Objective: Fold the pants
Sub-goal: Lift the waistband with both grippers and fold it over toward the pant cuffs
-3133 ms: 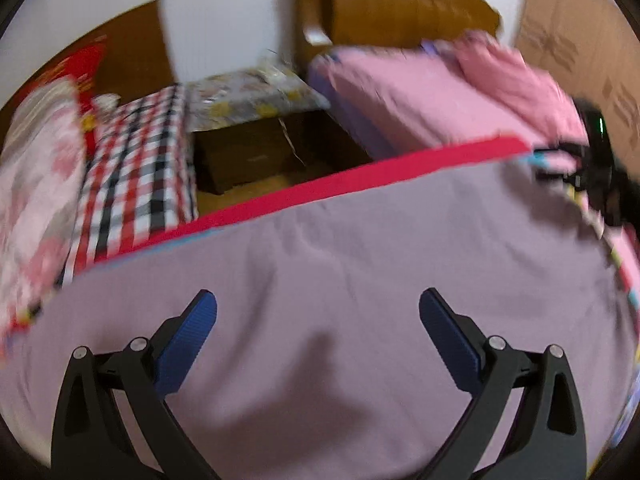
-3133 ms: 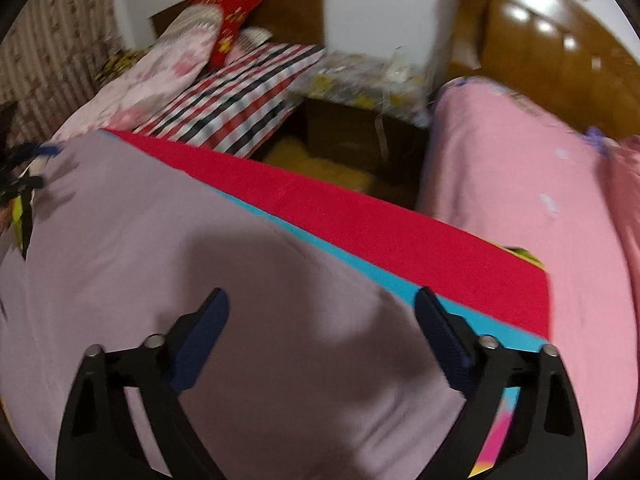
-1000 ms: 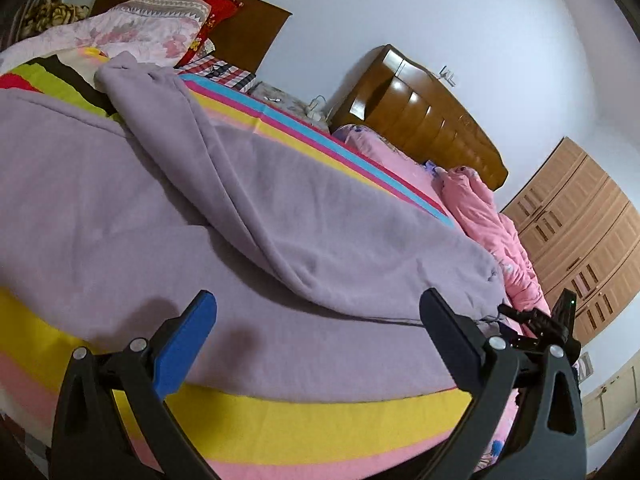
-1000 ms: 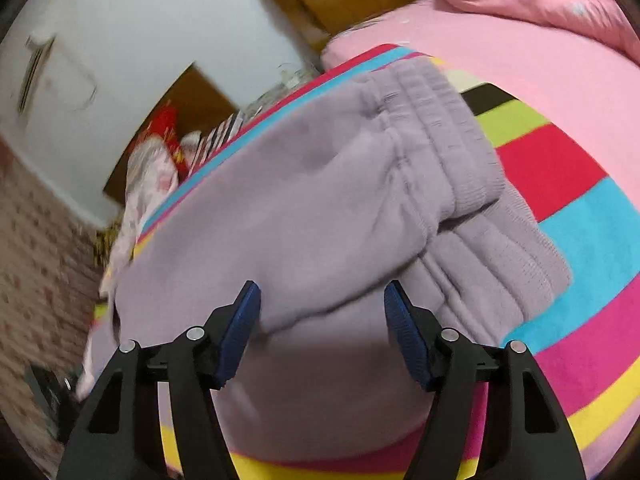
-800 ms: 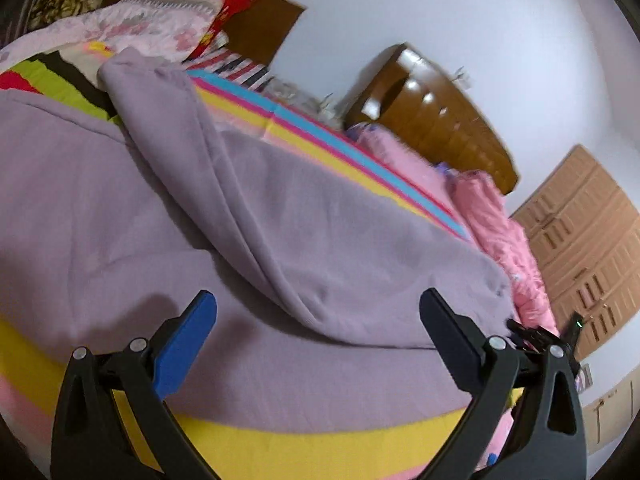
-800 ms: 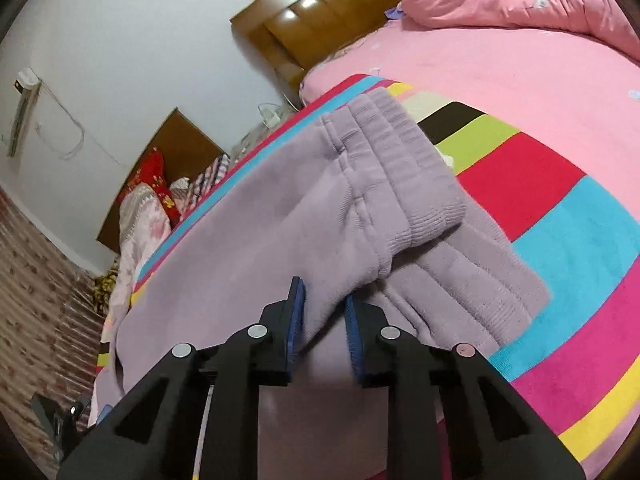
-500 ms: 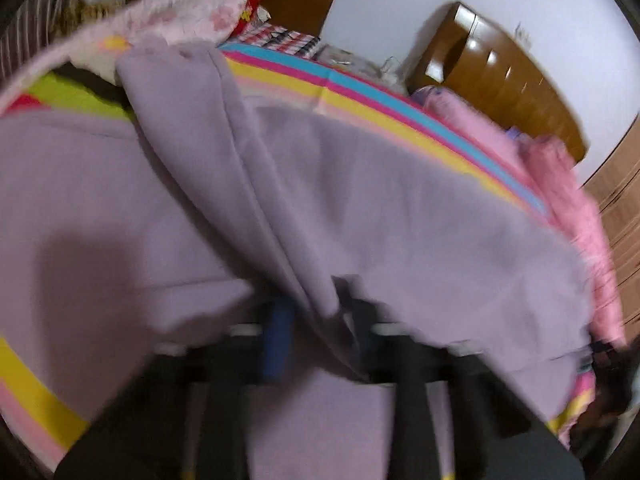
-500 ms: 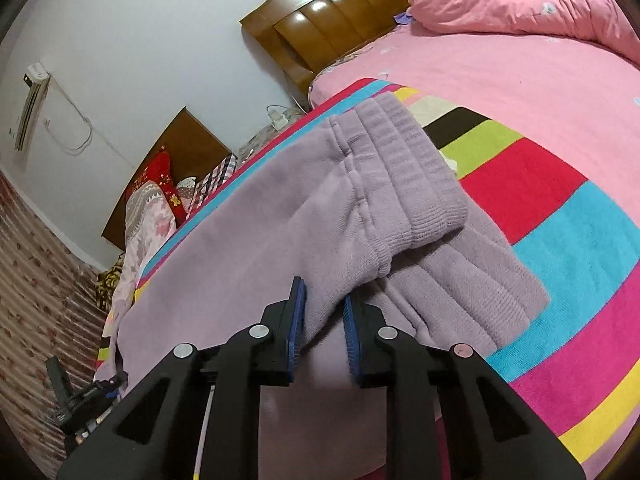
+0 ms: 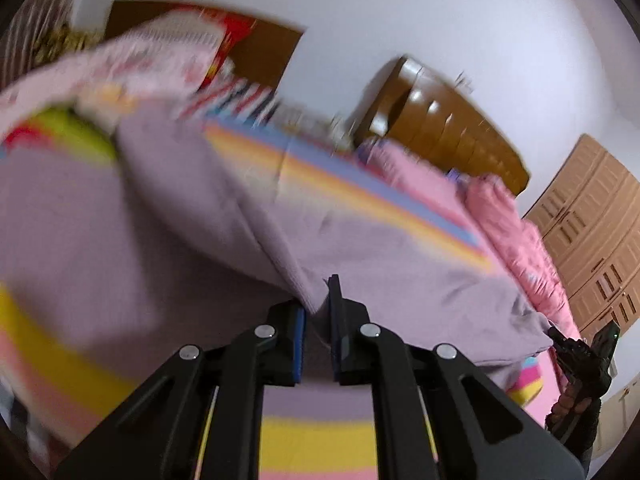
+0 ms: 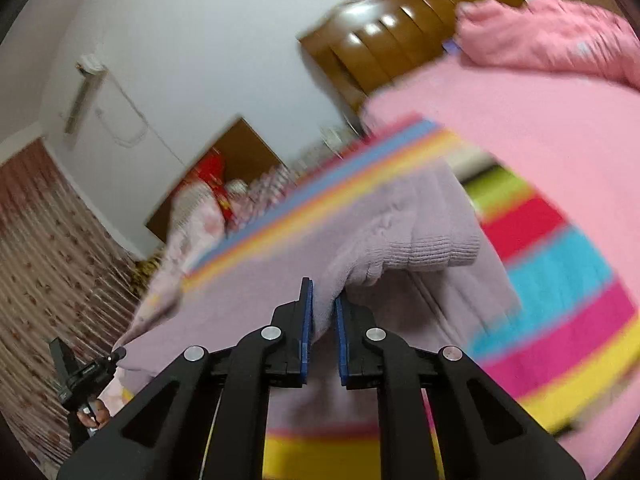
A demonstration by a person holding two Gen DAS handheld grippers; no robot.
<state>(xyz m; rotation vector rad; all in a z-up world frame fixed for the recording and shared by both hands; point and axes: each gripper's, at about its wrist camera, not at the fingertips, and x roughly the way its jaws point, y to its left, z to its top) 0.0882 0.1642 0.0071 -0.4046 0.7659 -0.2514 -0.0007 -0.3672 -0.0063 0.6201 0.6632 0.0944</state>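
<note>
The lilac sweatpants lie spread on a striped blanket on the bed. My left gripper is shut on a fold of the upper pant leg and lifts its edge off the layer beneath. My right gripper is shut on the upper layer of the pants near the ribbed waistband, which is raised above the lower layer. Each gripper shows small at the edge of the other's view, the right one and the left one. Both views are blurred by motion.
A second bed with pink bedding and a brown headboard stands beyond. Pillows lie at the head of the near bed. A wooden wardrobe is at the right; a patterned curtain hangs at the left.
The left gripper has closed on the pant leg fold; it stood wide open a second ago. The right gripper closed on the waistband layer earlier and stays shut. Both now lift the cloth.
</note>
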